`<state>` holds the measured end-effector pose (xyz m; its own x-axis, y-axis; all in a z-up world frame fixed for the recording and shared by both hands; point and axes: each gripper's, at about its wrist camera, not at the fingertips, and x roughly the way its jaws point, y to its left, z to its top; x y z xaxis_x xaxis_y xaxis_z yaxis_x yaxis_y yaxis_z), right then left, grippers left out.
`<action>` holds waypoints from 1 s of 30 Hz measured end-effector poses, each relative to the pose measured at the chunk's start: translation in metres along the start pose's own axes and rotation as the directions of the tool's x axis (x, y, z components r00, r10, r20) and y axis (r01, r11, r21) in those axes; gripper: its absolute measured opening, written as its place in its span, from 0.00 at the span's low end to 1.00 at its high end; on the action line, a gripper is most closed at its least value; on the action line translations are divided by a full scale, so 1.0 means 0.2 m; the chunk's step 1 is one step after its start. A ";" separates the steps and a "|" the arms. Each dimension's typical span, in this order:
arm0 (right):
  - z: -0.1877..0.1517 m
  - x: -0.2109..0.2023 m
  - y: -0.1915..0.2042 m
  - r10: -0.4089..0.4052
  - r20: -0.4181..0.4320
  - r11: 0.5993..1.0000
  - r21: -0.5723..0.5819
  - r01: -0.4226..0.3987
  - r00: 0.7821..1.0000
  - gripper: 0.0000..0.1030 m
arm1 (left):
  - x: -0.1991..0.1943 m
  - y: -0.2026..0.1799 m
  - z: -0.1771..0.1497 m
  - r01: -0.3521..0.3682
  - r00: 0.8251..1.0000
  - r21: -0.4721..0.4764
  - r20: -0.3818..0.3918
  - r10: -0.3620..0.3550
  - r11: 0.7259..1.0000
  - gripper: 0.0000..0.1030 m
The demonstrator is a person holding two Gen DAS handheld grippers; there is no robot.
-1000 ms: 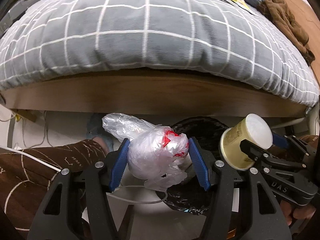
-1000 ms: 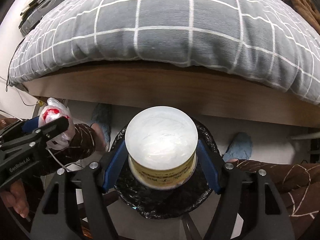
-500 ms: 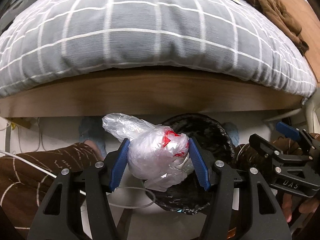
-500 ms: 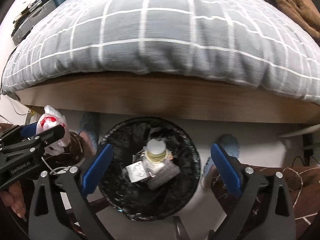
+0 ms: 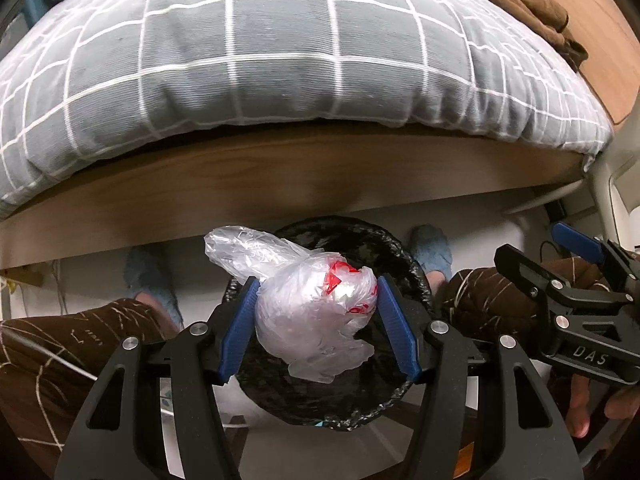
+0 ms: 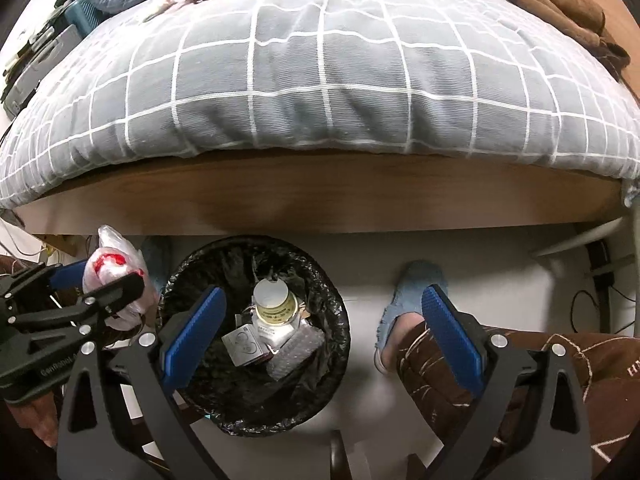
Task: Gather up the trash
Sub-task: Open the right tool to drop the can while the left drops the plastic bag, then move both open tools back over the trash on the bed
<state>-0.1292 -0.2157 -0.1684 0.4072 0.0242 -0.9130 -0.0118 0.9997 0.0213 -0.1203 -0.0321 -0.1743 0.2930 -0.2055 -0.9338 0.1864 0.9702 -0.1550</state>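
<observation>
the right hand-held gripper (image 6: 320, 330) has just opened wide and is empty; the cup (image 6: 276, 306) now lies in the bin (image 6: 332, 300). the left hand-held gripper (image 5: 316, 320), above the bin, clamps the plastic bag (image 5: 312, 312), which goes in next.

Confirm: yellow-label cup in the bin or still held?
In. The yellow-label cup sits among trash inside the black-lined bin; the right gripper has jaws wide apart, nothing between them.

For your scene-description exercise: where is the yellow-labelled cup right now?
In the right wrist view, the yellow-labelled cup sits inside the black-lined bin on the floor below the bed, beside a small white box.
</observation>
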 end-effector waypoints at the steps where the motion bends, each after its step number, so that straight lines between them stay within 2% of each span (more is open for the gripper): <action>1: 0.00 0.00 0.00 0.000 0.000 1.000 0.000 0.000 1.000 0.92 | 0.00 0.00 0.00 0.001 1.000 -0.004 0.001 -0.001 1.000 0.58; 4: 0.01 -0.01 0.00 0.000 0.003 1.000 -0.006 0.000 1.000 0.92 | 0.00 0.00 0.01 -0.016 1.000 -0.007 0.009 0.016 1.000 0.61; 8: 0.02 -0.03 0.02 -0.004 0.008 1.000 -0.014 0.004 1.000 0.92 | -0.02 0.00 0.01 -0.043 0.999 -0.015 0.032 0.044 0.999 0.79; 14: 0.04 -0.04 0.03 -0.008 0.026 1.000 -0.008 0.008 1.000 0.92 | -0.08 0.02 0.03 -0.090 0.991 -0.019 0.093 0.091 0.996 0.94; 23: 0.12 -0.13 0.09 -0.022 0.103 0.999 -0.039 0.026 0.994 0.92 | -0.17 0.09 0.07 -0.097 0.984 -0.055 0.146 0.104 0.994 0.94; 30: 0.17 -0.17 0.11 -0.020 0.157 0.998 -0.062 0.030 0.987 0.92 | -0.26 0.09 0.13 -0.107 0.973 -0.043 0.200 0.113 0.993 0.94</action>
<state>-0.1128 -0.1941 -0.1225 0.5453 0.0041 -0.8382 -0.0558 0.9979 -0.0315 -0.1083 -0.0071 -0.1211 0.4934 -0.1157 -0.8621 0.1136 0.9912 -0.0680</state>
